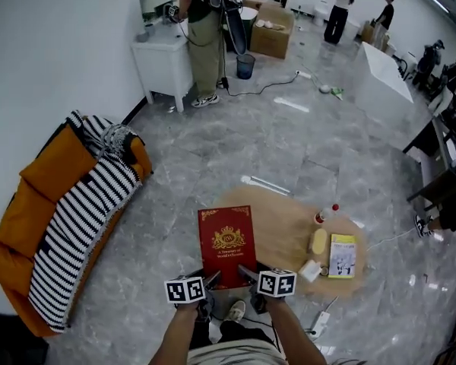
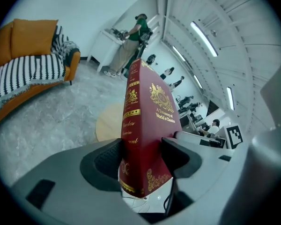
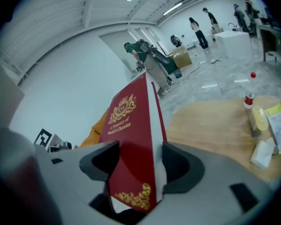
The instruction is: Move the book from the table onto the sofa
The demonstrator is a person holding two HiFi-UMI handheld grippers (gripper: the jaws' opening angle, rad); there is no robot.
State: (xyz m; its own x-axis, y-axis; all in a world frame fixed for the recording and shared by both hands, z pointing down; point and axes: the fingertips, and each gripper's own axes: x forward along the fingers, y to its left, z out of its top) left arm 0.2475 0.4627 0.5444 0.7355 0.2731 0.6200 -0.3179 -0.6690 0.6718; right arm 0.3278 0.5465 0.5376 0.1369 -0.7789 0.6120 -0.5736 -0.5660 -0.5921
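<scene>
A red hardcover book with gold print is held up off the round wooden table, cover facing up in the head view. My left gripper is shut on its near left corner, spine side. My right gripper is shut on its near right corner, page-edge side. The orange sofa with a black-and-white striped throw stands at the left by the wall, also in the left gripper view.
On the table lie a yellow booklet, a small bottle with a red cap, a yellow object and a white pack. A person stands at a white desk far back. Grey marble floor lies between table and sofa.
</scene>
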